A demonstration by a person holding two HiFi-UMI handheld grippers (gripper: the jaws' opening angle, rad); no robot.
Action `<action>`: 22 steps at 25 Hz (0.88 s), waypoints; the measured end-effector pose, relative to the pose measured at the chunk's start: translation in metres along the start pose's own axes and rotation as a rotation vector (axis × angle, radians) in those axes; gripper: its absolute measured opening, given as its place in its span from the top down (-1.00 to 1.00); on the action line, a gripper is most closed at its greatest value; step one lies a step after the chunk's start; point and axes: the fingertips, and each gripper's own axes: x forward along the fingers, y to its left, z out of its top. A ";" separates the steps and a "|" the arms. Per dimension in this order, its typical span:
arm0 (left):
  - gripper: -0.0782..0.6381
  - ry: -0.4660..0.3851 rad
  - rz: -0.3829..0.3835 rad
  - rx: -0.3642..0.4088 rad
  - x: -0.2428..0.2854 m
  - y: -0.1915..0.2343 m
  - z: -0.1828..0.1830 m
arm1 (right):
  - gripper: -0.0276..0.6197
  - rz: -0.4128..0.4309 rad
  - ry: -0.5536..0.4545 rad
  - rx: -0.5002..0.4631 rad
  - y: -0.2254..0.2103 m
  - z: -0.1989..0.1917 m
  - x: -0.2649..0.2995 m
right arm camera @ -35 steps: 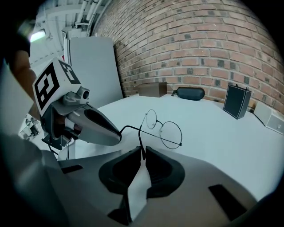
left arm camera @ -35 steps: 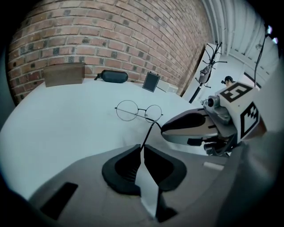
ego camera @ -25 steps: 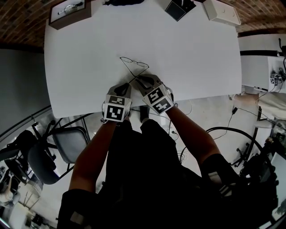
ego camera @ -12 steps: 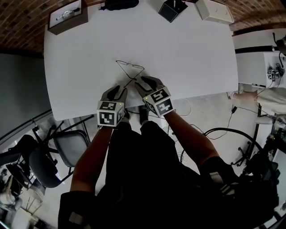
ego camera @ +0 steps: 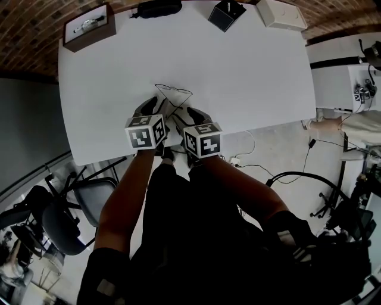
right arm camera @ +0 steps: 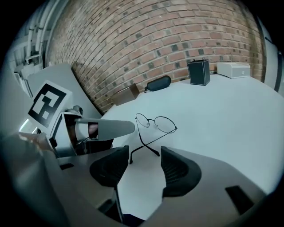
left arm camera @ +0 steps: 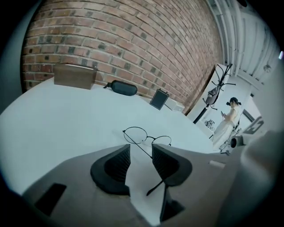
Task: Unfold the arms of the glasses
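Thin black wire glasses (ego camera: 172,93) with round lenses lie on the white table (ego camera: 250,77), their two arms crossing toward me. My left gripper (ego camera: 151,109) hovers just short of them and its jaws are opening. In the left gripper view one arm of the glasses (left arm camera: 146,136) runs down between the jaws and under the right finger (left arm camera: 171,166), and the left gripper's (left arm camera: 141,153) pads do not press on it. My right gripper (ego camera: 191,115) is beside it, jaws opening wide. The crossed arm tips of the glasses (right arm camera: 155,124) lie just ahead of the right gripper (right arm camera: 144,155), untouched.
Along the far edge of the table stand a brown box (ego camera: 89,25), a black case (ego camera: 156,8), a dark upright box (ego camera: 226,13) and a white box (ego camera: 283,14). The near table edge is right under my grippers. A chair (ego camera: 89,190) stands at the lower left.
Both grippers were shut on the arm tips; both have let go and opened. The left gripper swung left, then up toward the glasses. The right gripper rolled in place.
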 end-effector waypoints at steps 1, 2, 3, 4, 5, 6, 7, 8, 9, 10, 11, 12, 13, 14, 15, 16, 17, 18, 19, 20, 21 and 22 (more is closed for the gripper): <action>0.36 0.007 -0.007 0.008 0.004 -0.001 0.001 | 0.32 -0.008 -0.004 0.019 0.001 0.001 0.002; 0.35 0.011 -0.014 0.015 0.008 -0.001 0.001 | 0.31 -0.016 -0.007 0.036 0.001 0.002 0.003; 0.34 0.013 -0.023 0.017 0.011 -0.001 0.001 | 0.31 -0.022 -0.010 0.051 0.002 0.003 0.004; 0.33 0.017 -0.030 0.018 0.014 0.000 0.000 | 0.31 -0.027 -0.012 0.065 0.002 0.003 0.006; 0.33 0.026 -0.031 0.018 0.016 0.002 -0.001 | 0.30 -0.031 -0.013 0.079 0.002 0.003 0.007; 0.33 0.036 -0.033 0.019 0.018 0.004 -0.003 | 0.30 -0.034 -0.014 0.091 0.001 0.003 0.009; 0.33 0.044 -0.037 0.022 0.022 0.006 -0.005 | 0.30 -0.037 -0.014 0.102 0.001 0.003 0.011; 0.33 0.055 -0.037 0.026 0.024 0.007 -0.006 | 0.30 -0.041 -0.014 0.109 0.000 0.003 0.013; 0.33 0.067 -0.033 0.030 0.023 0.006 -0.004 | 0.30 -0.047 -0.012 0.109 -0.001 0.003 0.014; 0.33 0.076 -0.033 0.034 0.023 0.005 -0.002 | 0.30 -0.054 -0.008 0.106 -0.002 0.003 0.015; 0.33 0.083 -0.036 0.038 0.024 0.004 0.000 | 0.30 -0.059 -0.002 0.103 -0.003 0.003 0.016; 0.33 0.089 -0.041 0.045 0.025 0.003 0.001 | 0.30 -0.062 0.001 0.102 -0.003 0.002 0.016; 0.33 0.096 -0.047 0.054 0.026 0.002 0.002 | 0.30 -0.064 0.001 0.102 -0.004 0.002 0.016; 0.33 0.102 -0.051 0.063 0.026 0.002 0.003 | 0.30 -0.064 -0.001 0.103 -0.005 0.002 0.017; 0.33 0.108 -0.053 0.071 0.027 0.003 0.002 | 0.30 -0.059 -0.006 0.104 -0.007 0.002 0.018; 0.32 0.113 -0.055 0.077 0.027 0.003 0.002 | 0.30 -0.049 -0.011 0.105 -0.008 0.002 0.020; 0.32 0.117 -0.056 0.081 0.027 0.004 0.002 | 0.30 -0.041 -0.012 0.102 -0.009 0.003 0.021; 0.32 0.120 -0.057 0.085 0.027 0.006 0.002 | 0.30 -0.042 -0.005 0.093 -0.010 0.006 0.019; 0.32 0.123 -0.059 0.089 0.027 0.007 0.003 | 0.30 -0.052 0.004 0.080 -0.012 0.008 0.017; 0.31 0.127 -0.060 0.094 0.026 0.010 0.003 | 0.30 -0.065 0.008 0.065 -0.015 0.009 0.016; 0.31 0.130 -0.059 0.098 0.025 0.013 0.004 | 0.30 -0.075 0.010 0.051 -0.018 0.010 0.016; 0.31 0.132 -0.056 0.102 0.024 0.016 0.005 | 0.30 -0.079 0.010 0.039 -0.021 0.011 0.016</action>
